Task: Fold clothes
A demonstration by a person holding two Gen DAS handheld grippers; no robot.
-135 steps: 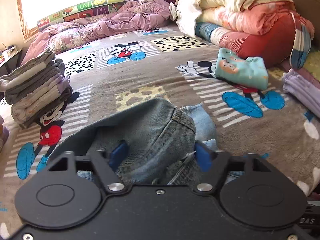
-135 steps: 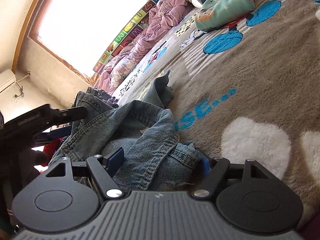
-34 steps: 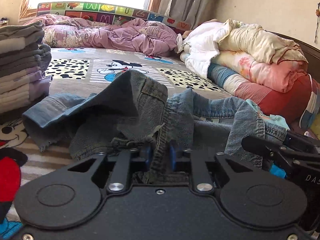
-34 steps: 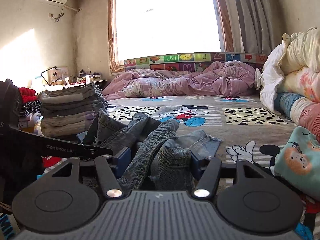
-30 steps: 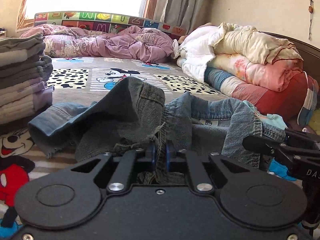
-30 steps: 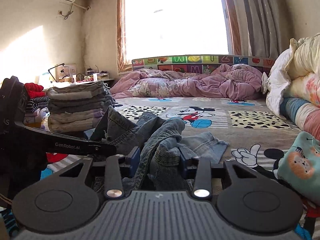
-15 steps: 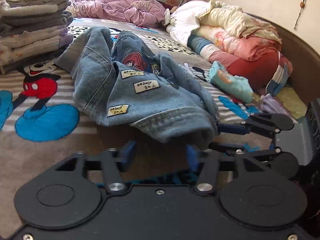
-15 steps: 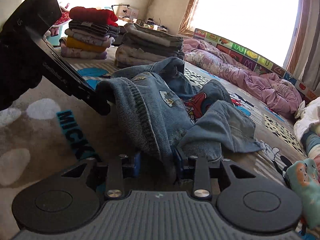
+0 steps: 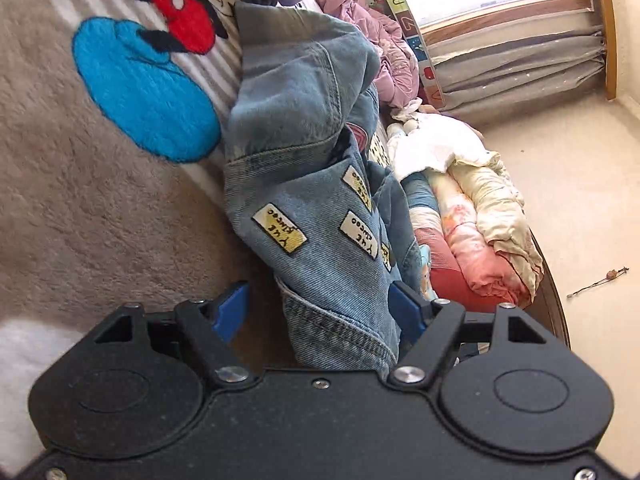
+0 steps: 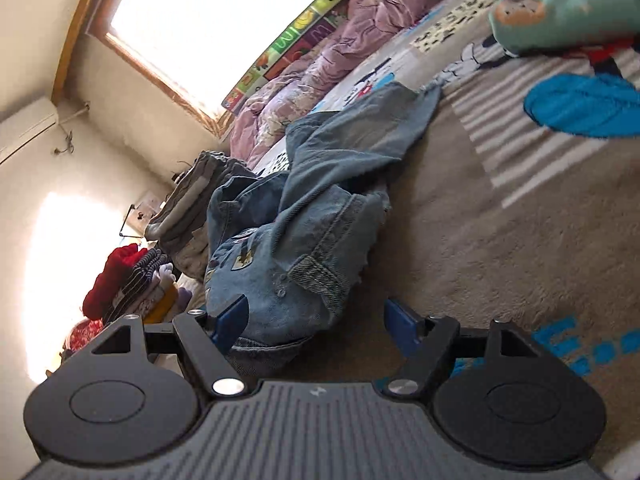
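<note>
The crumpled blue denim jacket with yellow patches [image 9: 320, 216] lies on the brown plush blanket [image 9: 80, 216] (cartoon-printed). The left gripper [image 9: 318, 310] stands wide around its hem; the right gripper [image 10: 316, 320] is opening beside it.

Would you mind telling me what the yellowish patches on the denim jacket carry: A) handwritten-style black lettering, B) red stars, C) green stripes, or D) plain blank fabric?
A: in the left wrist view the denim jacket shows yellowish patches printed with black handwritten-style lettering.
</note>
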